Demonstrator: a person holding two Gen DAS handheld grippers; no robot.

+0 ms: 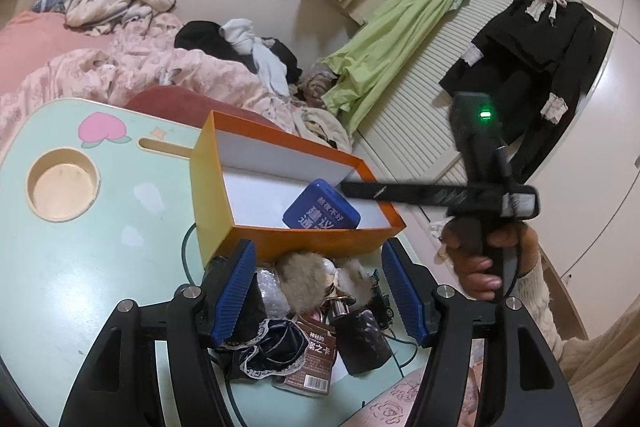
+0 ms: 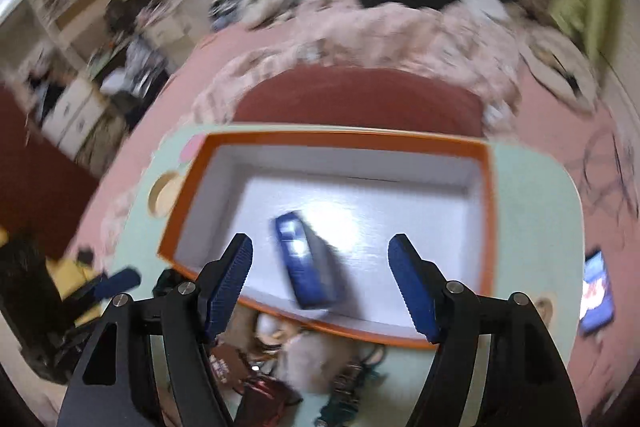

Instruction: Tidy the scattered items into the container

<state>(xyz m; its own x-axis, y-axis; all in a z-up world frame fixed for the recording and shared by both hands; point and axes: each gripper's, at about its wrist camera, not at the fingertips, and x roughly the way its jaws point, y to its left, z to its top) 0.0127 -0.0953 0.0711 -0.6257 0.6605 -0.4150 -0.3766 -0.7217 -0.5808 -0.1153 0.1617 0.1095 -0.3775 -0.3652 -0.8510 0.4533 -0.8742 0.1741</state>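
An orange box [image 1: 280, 135] with a white inside stands on the mint-green lap table [image 1: 100, 247]. A blue tin [image 1: 322, 209] lies inside it near the front wall. My left gripper [image 1: 320, 255] is open, its blue pads either side of a pile in front of the box: a fluffy beige pompom [image 1: 300, 279], black lace cloth [image 1: 272, 347], a brown card pack [image 1: 316, 351] and a dark bottle [image 1: 362, 339]. My right gripper [image 2: 320, 241] hangs open above the orange box [image 2: 344, 139], the blue tin [image 2: 306, 263] lying loose below it. A hand holds the right gripper [image 1: 360, 191] over the box.
The table has a round cup recess [image 1: 62, 187] at its left. A green cable [image 1: 186, 255] and a circuit board [image 1: 380, 299] lie by the pile. A phone [image 2: 598, 291] sits at the table's right edge. A cluttered bed [image 1: 140, 67] lies behind.
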